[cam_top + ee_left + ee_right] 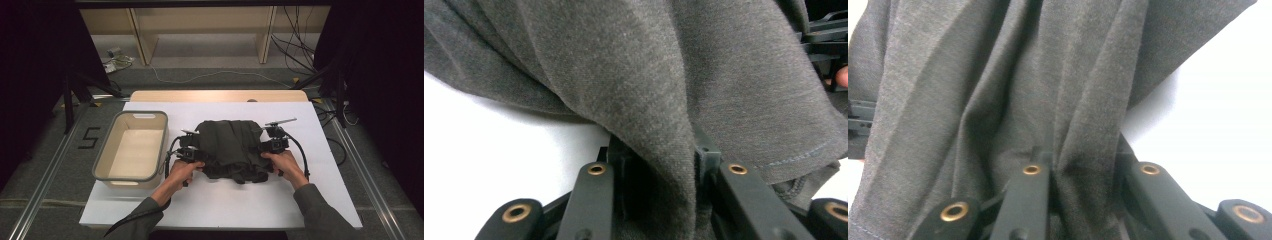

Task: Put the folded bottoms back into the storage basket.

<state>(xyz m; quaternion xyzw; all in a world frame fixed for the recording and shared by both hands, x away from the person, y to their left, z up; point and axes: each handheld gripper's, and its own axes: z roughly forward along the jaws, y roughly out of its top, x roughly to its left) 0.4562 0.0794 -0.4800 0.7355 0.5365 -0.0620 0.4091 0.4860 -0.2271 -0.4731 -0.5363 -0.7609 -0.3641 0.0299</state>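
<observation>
Your dark grey, soft knit garment (pixel 231 147) lies bunched in loose folds on the white sheet covering the table (pixel 215 200), just right of the beige plastic bin with the grey rim (pixel 131 148). That bin is rectangular with rounded corners and smooth walls.

Your left gripper (pixel 192 150) sits at the garment's left edge, between garment and bin. In the left gripper view its black jaws are clamped on a thick fold of the fuzzy cloth (pixel 664 100), which drapes over them; a stitched hem runs along the fabric's lower right.

Your right gripper (pixel 270 145) is at the garment's right edge, on the side away from the bin. In the right gripper view its jaws are pinched tight on several gathered pleats of the same matte cloth (pixel 1013 90), with creases fanning upward from the pinch.
</observation>
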